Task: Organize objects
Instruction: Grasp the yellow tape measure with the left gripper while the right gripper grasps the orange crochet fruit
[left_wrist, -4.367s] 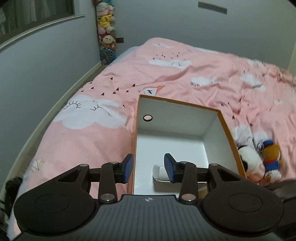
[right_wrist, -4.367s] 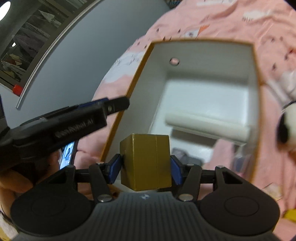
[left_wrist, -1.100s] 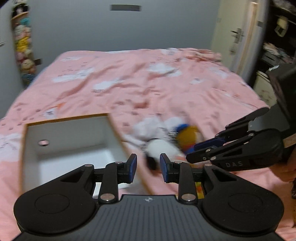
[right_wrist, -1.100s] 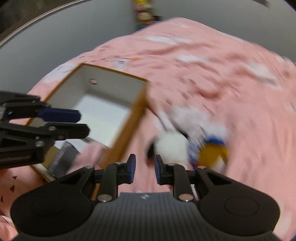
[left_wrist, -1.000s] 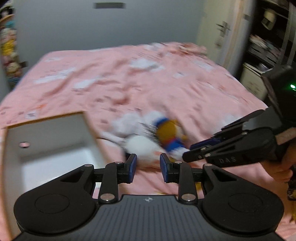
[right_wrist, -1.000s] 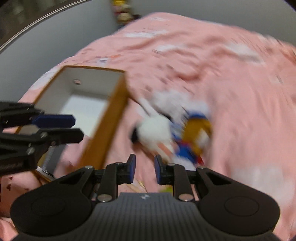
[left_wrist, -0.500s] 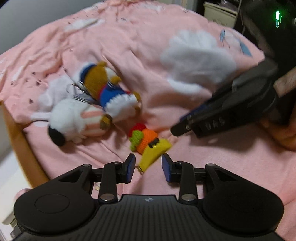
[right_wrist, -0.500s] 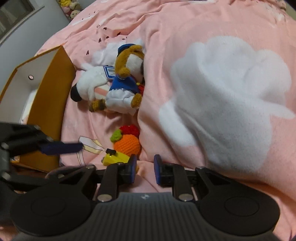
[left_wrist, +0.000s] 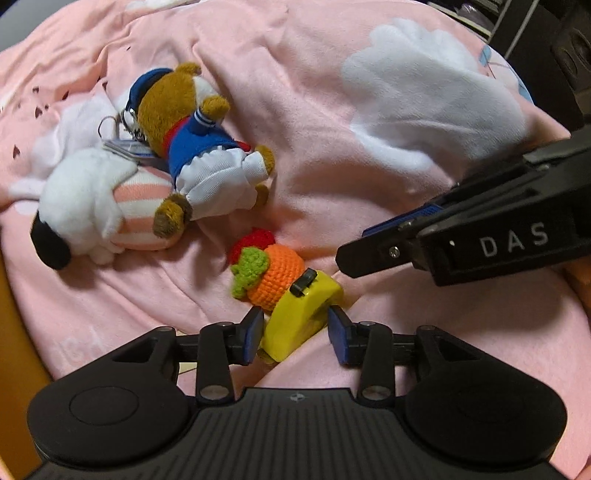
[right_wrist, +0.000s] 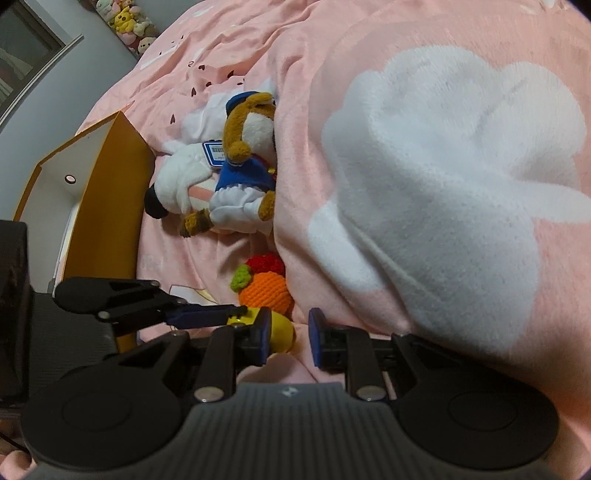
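Change: both grippers are now hanging low over the pink bed (left_wrist: 303, 122), where a second ago they were looking across it at the orange box (right_wrist: 110, 206).
Left gripper (left_wrist: 295, 330): its fingers are opening, apart on either side of the yellow piece (left_wrist: 299, 314), with gaps showing and no pad pressing.
Right gripper (right_wrist: 287, 339): its fingers are drawn together and holding nothing, just beside the yellow piece.
Task objects: the crocheted orange toy (left_wrist: 275, 273) is lying on the bed touching the yellow piece; the two plush toys (left_wrist: 147, 177) are lying near the box.
Meaning: probably a pickup of the yellow piece is being prepared, for the box.
Hidden: the box interior is mostly cut off; what the yellow piece is cannot be told.
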